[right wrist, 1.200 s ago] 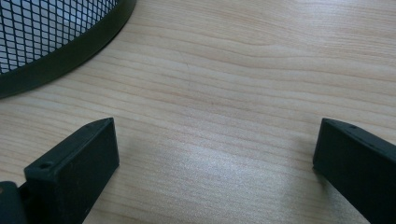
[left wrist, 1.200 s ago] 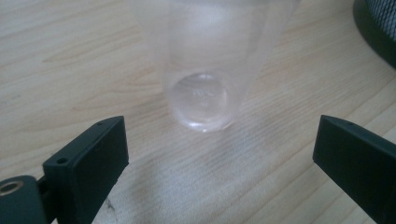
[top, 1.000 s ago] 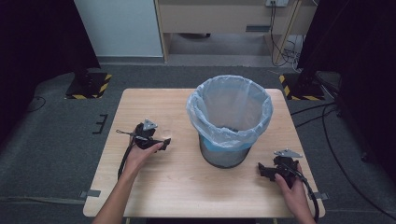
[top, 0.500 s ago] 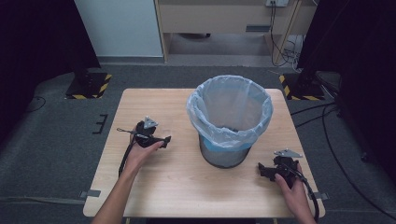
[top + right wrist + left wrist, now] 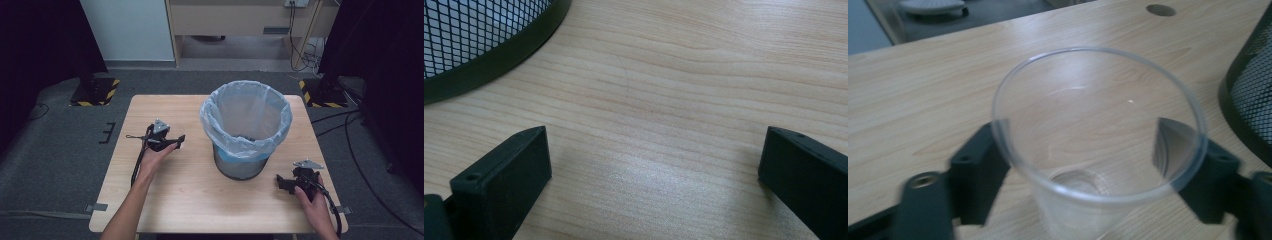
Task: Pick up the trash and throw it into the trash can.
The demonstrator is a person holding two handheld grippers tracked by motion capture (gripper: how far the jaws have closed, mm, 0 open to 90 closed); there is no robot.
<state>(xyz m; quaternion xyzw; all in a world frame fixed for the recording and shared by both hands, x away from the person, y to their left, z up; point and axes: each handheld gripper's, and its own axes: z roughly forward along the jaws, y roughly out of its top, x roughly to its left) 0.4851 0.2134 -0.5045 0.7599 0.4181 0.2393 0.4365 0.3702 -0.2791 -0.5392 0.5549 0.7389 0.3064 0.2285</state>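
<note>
While looking along left gripper (image 5: 1083, 145), found clear cup (image 5: 1098, 115) upright over bench (image 5: 923, 75), mouth up and tilted slightly toward camera. Saw fingers (image 5: 975, 170) flanking cup low on its wall, one each side. Just been closing, now pressed against the plastic, pinching cup between them. Noted dark finger faces showing through the clear wall at both sides. Logged cup base at bottom edge of view, blurred; cannot tell whether resting on wood or just off it. Spotted black mesh bin (image 5: 1253, 90) at right edge of same view, near cup but apart from it. Recorded round hole (image 5: 1161, 9) in bench top farther off, beyond cup.

From high view: placed left gripper (image 5: 177, 141) on left half of bench (image 5: 200, 200), held by left hand (image 5: 157, 155), pointing toward bin (image 5: 240, 167). Marked bin near bench middle, lined with pale bag (image 5: 247, 107) folded out over rim. Placed right gripper (image 5: 281, 182) toward front right corner, in right hand (image 5: 310, 197), near bin base and aimed at it.

Along right gripper (image 5: 654, 150): found fingers (image 5: 504, 185) spread wide, well apart — bare wood grain between, nothing pinched. Caught bin (image 5: 474, 30) at upper left, mesh wall above black base ring, close ahead of left-hand finger, not touching.
</note>
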